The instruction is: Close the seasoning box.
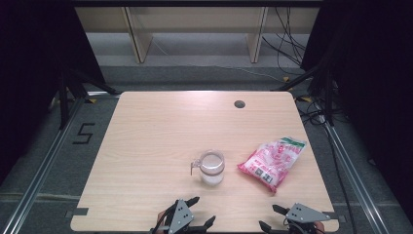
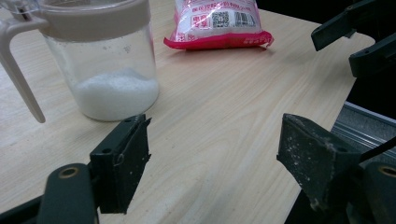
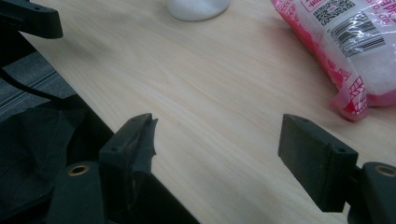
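A clear jug (image 1: pixel 212 168) with a beige lid and a side handle stands near the table's middle, white granules in its bottom (image 2: pixel 116 91). A pink and white sealed bag (image 1: pixel 272 161) lies to its right, flat on the wood. My left gripper (image 1: pixel 202 211) sits at the front edge just below the jug, open, with bare table between its jaws (image 2: pixel 212 135). My right gripper (image 1: pixel 270 218) rests at the front right edge below the bag, also open and holding nothing (image 3: pixel 217 130). The bag (image 3: pixel 345 42) lies ahead and to the right of the right jaws.
The wooden table (image 1: pixel 156 136) has a round cable hole (image 1: pixel 239 104) at the back. Metal floor rails run along both sides, and cables lie on the floor at the back right. Shelf legs (image 1: pixel 139 41) stand beyond the table.
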Action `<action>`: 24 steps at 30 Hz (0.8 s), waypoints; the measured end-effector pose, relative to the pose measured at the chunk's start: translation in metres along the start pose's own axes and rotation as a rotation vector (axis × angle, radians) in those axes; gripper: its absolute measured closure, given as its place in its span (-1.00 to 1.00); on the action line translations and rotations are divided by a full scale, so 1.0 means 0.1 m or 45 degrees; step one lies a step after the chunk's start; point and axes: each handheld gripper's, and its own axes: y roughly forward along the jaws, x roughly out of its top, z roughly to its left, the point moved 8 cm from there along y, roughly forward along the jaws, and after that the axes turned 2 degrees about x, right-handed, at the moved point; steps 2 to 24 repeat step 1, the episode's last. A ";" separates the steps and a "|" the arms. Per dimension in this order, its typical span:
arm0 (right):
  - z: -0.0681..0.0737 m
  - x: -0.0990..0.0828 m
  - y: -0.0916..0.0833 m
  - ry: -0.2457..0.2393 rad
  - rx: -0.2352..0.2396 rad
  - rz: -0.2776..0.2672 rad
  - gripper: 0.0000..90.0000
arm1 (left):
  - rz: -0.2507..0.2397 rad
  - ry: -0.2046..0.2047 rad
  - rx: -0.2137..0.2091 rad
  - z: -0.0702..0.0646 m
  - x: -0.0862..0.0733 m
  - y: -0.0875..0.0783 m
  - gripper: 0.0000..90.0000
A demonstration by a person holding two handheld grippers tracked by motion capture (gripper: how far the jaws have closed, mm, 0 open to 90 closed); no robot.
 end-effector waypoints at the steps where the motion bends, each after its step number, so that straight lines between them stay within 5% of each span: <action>1: 0.00 0.00 0.00 0.000 0.000 -0.001 -0.38 | 0.022 -0.020 0.010 0.01 -0.02 -0.01 -0.46; 24: 0.00 0.00 0.00 0.000 0.000 -0.001 -0.38 | 0.022 -0.020 0.010 0.01 -0.02 -0.01 -0.46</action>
